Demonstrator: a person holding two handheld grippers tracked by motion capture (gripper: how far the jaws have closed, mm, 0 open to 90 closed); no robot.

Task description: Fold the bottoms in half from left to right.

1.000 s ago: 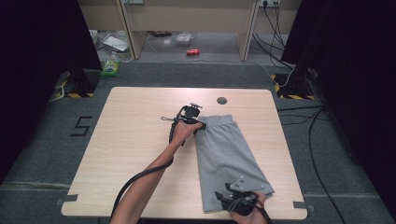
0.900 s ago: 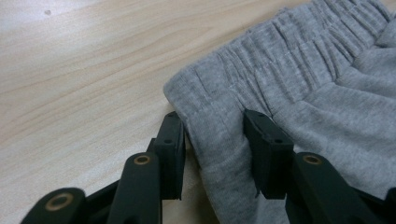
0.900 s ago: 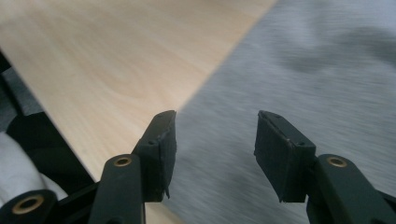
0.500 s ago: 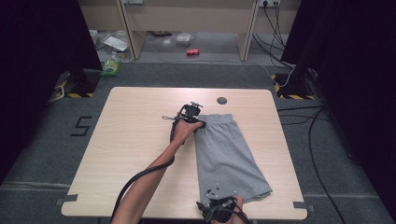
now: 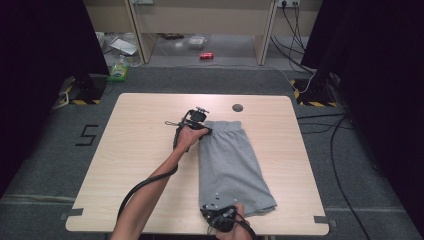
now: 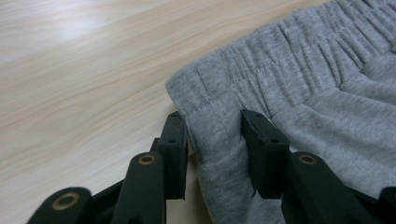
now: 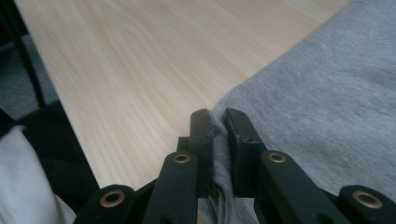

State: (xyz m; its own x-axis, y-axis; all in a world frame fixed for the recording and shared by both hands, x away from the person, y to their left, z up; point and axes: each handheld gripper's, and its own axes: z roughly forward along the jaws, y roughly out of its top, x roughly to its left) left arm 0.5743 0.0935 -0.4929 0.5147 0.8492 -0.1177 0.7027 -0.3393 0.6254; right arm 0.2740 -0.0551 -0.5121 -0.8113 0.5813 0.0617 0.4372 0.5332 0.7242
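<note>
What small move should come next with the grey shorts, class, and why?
Probably lift both corners together to fold. The right gripper has just been closing and pinches the hem corner of the grey shorts; the left gripper grips the waistband corner.

Even, diffuse overhead light falls on the table; its far left part carries a pale sheen in the left gripper view. Dark curtains flank the high view, which is soft and slightly grainy. Shadows are faint, gathering just beneath the left gripper and beside the right gripper. In both gripper views the nearest jaw bases blur, and the grey shorts beyond the tips lose focus.
</note>
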